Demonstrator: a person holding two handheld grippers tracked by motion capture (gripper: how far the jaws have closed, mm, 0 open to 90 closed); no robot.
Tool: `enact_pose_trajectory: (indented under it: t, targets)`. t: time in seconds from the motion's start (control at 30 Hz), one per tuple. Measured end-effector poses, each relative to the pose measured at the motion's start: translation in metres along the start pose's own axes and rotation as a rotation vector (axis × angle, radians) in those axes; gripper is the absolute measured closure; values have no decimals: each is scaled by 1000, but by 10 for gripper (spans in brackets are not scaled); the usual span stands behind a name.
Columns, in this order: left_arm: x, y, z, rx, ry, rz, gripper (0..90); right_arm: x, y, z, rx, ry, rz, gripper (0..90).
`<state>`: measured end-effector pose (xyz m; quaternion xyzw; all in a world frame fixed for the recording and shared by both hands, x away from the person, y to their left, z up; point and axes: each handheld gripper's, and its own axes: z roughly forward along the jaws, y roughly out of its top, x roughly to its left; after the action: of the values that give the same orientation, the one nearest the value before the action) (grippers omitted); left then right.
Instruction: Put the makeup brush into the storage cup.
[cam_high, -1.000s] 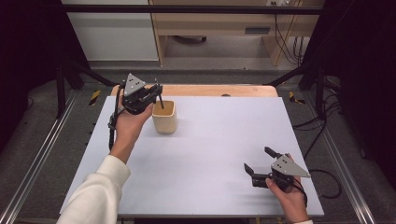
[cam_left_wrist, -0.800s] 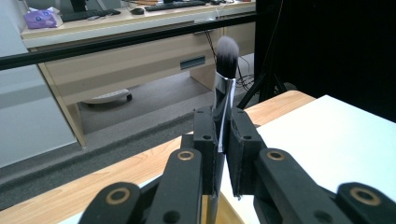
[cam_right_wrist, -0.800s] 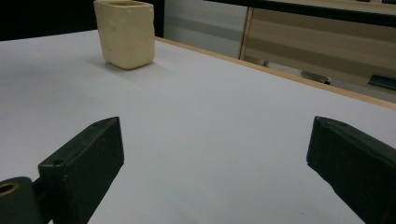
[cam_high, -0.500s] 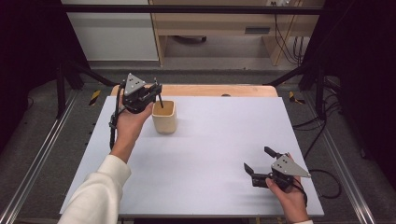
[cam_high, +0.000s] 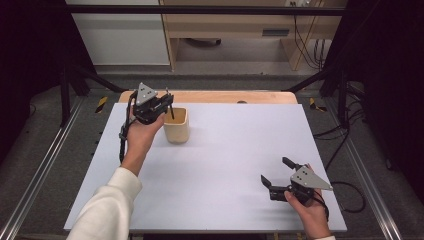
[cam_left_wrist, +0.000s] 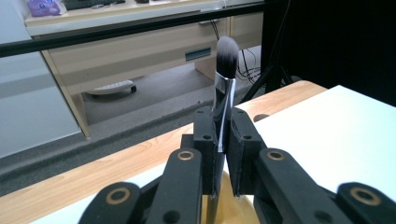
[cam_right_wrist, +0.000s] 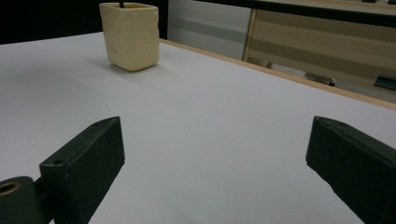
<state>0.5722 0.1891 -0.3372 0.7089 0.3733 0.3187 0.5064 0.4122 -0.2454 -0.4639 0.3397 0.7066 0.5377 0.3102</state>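
Right at the left gripper's (cam_left_wrist: 223, 154) pads, a makeup brush (cam_left_wrist: 226, 65) is clamped: the two black jaws press on its handle from both sides, the silver collar and dark bristle head stand up above them, and the lower end of the handle runs down between the jaws toward a pale yellow opening below. From the high view, this same left gripper (cam_high: 167, 102) hangs over the cup (cam_high: 176, 126), and the thin dark handle slants down into the cup's mouth; whether its tip touches the bottom cannot be told. The cup is a cream, square-sided holder standing upright near the far left corner of the table (cam_high: 235, 145), close to the strip of bare wood along the far edge. The hand behind the gripper comes in from a white sleeve (cam_high: 107, 210) that crosses the near left part of the table.

Over at the right gripper (cam_high: 274, 172), the jaws stand wide apart with nothing between them, held low near the near right corner. In its own view the right gripper (cam_right_wrist: 215, 172) looks across bare white table toward the cup (cam_right_wrist: 130, 35), which is well apart from it, with a dark stick showing at the cup's rim.
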Motion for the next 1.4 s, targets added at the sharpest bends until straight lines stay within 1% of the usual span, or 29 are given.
enact_pose_trajectory:
  t: [0.23,0.5,0.9,0.93,0.97,1.0,1.03,1.07,1.1,1.13,1.2,1.23,1.27,1.33,1.4]
  targets:
    - [1,-4,1,3,0,-3,831,0,1,0,-3,-1,1,45]
    - [1,-16,3,23,-1,-14,831,2,1,1,1,4,4,47]
    - [0,-21,5,34,-4,-21,828,2,1,1,0,3,8,44]
    - [0,-22,5,32,-2,-26,811,2,1,1,0,4,8,44]
    - [0,-22,5,26,-4,-34,728,2,1,1,1,2,8,44]
    - [0,-22,5,26,-4,-34,694,2,1,1,1,2,8,44]
    - [0,-22,4,17,6,-25,658,2,1,1,-1,2,10,44]
    - [0,-21,2,3,10,-29,620,2,2,1,-1,2,11,43]
    - [0,-20,0,-9,13,-32,612,2,1,1,0,3,11,43]
    - [1,-18,-4,-34,17,-39,607,2,1,1,0,3,7,43]
    - [1,-17,-6,-40,16,-38,591,2,1,2,1,4,7,43]
    - [1,-16,-7,-44,17,-33,568,2,1,2,1,5,6,42]
    - [2,-15,-9,-47,22,-31,568,2,1,2,1,5,6,42]
    - [2,-14,-12,-60,29,-37,531,3,1,2,3,5,4,43]
    - [3,-13,-14,-66,30,-33,528,2,1,2,4,4,4,44]
